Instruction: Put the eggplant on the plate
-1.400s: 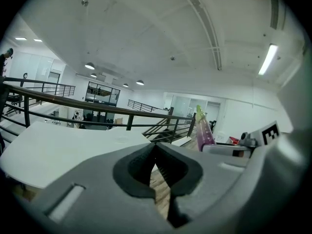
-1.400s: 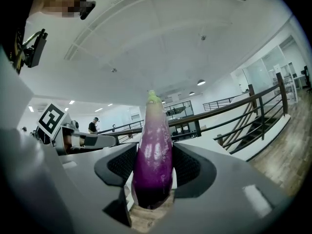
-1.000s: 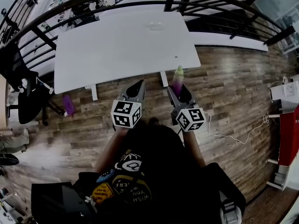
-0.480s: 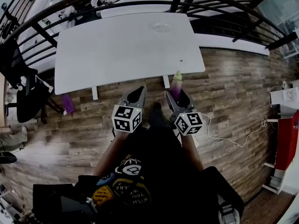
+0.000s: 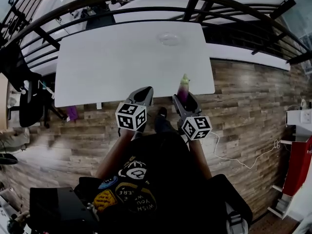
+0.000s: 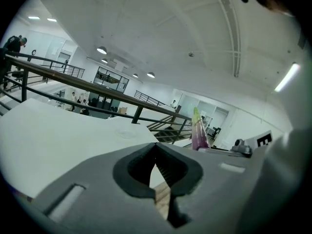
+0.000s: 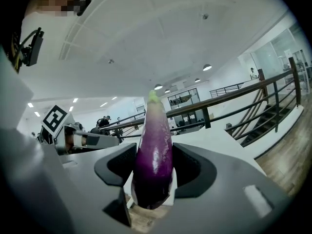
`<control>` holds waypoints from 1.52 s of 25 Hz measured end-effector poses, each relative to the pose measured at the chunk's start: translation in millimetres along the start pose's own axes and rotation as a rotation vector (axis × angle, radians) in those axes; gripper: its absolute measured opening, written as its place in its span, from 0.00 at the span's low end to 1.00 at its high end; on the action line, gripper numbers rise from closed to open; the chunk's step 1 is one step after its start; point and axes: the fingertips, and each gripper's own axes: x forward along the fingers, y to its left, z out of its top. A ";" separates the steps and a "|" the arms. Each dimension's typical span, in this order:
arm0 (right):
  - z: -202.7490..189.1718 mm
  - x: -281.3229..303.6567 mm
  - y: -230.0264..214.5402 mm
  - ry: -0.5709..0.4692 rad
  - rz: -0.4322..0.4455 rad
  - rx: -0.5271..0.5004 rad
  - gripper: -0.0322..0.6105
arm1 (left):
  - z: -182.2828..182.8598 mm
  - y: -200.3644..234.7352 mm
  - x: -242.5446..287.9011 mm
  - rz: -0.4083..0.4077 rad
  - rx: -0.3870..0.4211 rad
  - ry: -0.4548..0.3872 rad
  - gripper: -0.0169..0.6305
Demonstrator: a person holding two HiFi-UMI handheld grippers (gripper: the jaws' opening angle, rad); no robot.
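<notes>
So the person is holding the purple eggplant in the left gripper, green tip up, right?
Not quite. The eggplant is in the right gripper, green tip up, clamped between its fingers; the right gripper view shows it.

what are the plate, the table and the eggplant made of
The plate looks like clear glass or plastic: the white top shows through. The table is white and matte, likely laminate. The eggplant has glossy purple skin with highlights and a green tip; real or plastic, cannot tell.
</notes>
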 end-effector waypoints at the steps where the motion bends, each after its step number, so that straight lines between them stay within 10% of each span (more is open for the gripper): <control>1: 2.6 3.4 -7.8 0.005 0.009 -0.006 0.41 | 3.3 -2.1 11.4 -0.003 -0.010 0.001 0.02; 22: 5.2 93.7 -118.0 0.245 0.177 -0.112 0.41 | 13.6 8.8 121.7 0.131 0.017 0.067 0.02; 38: -44.4 251.4 -236.1 0.729 0.286 -0.842 0.41 | 13.4 40.7 118.5 0.211 -0.049 0.065 0.02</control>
